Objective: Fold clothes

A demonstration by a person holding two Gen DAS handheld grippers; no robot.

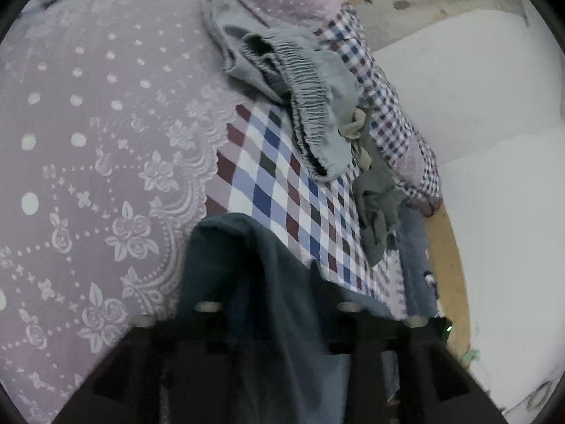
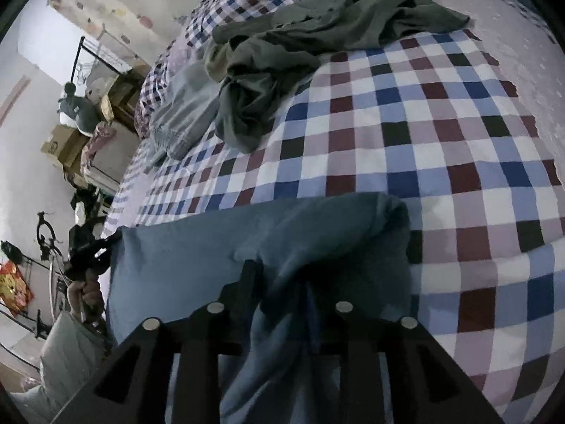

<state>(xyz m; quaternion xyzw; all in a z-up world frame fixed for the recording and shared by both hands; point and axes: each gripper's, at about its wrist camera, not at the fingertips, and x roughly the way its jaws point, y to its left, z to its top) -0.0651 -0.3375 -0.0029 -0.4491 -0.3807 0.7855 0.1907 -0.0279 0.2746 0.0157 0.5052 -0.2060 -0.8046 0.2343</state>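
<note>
- Blue garment (image 1: 243, 282): in the left wrist view it rises as a dark teal fold straight up between the two fingers of the left gripper (image 1: 279, 304) and drapes back over the gripper body, hiding most of both fingers. The jaws stand part-way apart with the cloth filling the gap; whether the pads press on it I cannot tell.
- Same view, the surface: a bed with a checked sheet (image 1: 282, 190) of blue, maroon and white squares, and over its left part a lilac lace cover (image 1: 88, 134) with dots and roses and a scalloped edge.
- Same view, further up the bed: grey shorts (image 1: 307, 99) with a gathered elastic waistband lie crumpled, and an olive-green garment (image 1: 374, 212) hangs just beside them over the bed's edge. Beyond that edge are a white wall (image 1: 494, 106) and a strip of wooden bed frame (image 1: 448, 265).
- Right wrist view: the blue garment (image 2: 247, 240) reads lighter here, spread flat on the checked sheet (image 2: 423, 141) with a rounded folded edge on the right. A bunch of it runs between the fingers of the right gripper (image 2: 279, 282), jaws partly apart; the left finger tip shows, the right is hidden by cloth, so the grip is unclear.
- Only this view shows the other tool: the left gripper (image 2: 91, 251) at the garment's left corner, held by a hand (image 2: 86, 293) in a pale sleeve (image 2: 67, 346).
- Only this view shows the room: cardboard boxes (image 2: 63, 145), a black rack (image 2: 91, 56), and a fruit-print curtain (image 2: 116, 3). The olive-green garment (image 2: 282, 53) lies heaped at the top, the grey shorts (image 2: 183, 113) to its left.
</note>
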